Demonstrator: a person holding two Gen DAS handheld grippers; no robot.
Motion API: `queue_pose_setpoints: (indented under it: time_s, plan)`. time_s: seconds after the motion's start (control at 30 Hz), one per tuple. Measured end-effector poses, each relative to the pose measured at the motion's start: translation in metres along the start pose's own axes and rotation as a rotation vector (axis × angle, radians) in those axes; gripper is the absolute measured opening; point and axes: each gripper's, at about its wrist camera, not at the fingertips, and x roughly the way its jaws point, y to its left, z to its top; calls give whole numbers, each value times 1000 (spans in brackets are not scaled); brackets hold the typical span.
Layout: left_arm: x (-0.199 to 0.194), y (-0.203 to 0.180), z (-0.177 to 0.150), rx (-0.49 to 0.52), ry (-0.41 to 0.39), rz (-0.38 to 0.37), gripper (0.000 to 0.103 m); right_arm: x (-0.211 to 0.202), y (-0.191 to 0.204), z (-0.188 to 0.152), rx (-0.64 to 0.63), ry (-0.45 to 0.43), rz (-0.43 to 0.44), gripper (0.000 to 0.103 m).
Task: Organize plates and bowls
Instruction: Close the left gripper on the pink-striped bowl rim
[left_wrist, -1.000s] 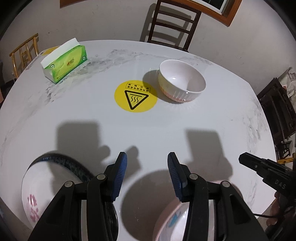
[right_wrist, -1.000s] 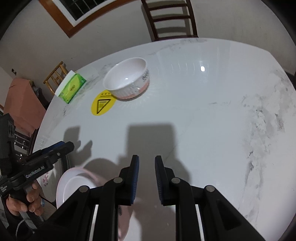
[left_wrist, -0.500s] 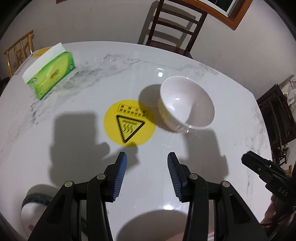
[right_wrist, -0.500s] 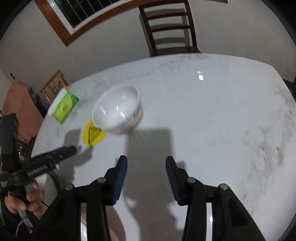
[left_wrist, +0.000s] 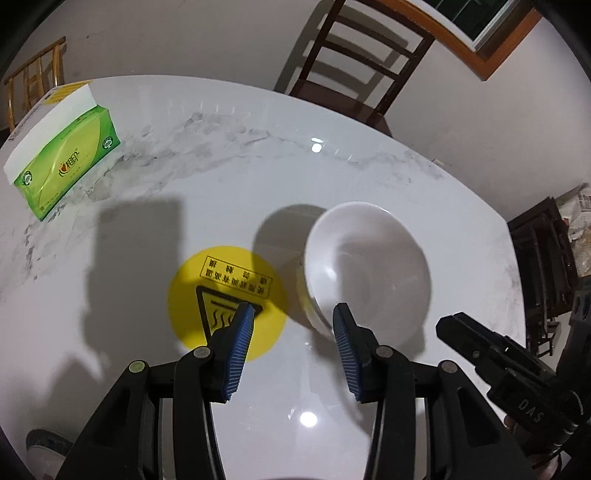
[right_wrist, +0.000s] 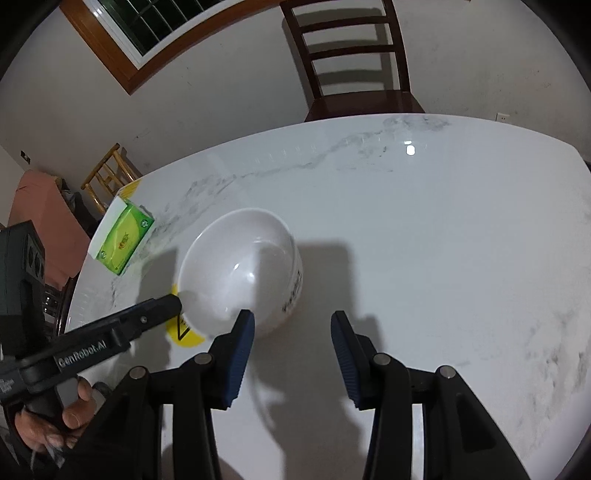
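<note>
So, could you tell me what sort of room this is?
Probably a home dining room: a marble-look table with a wooden chair beside it, a bowl and a tissue box on top.

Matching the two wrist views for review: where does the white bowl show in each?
Left wrist: white bowl right of centre, just beyond the right blue pad, beside the yellow warning sticker.
Right wrist: white bowl left of centre, above the left pad.
Shared landmark: green tissue box, upper left in both.
</note>
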Motion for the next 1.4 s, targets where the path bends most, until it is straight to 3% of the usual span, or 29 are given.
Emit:
queue_pose_setpoints:
  time_s: [0.5,0.67,0.93,1.4]
  plan:
    - [40,-1,19,-4,52,12,33,52,4,21,-20,40,-35,44]
    - [45,-2,20,2,55,-1,26,63,7,19,-31,57,-25,33]
    - [50,-6,19,24,67,-16,13,65,7,16,-19,54,16,27]
    - [42,-8,0,24,108,-20,12,55,3,1,12,82,24,24]
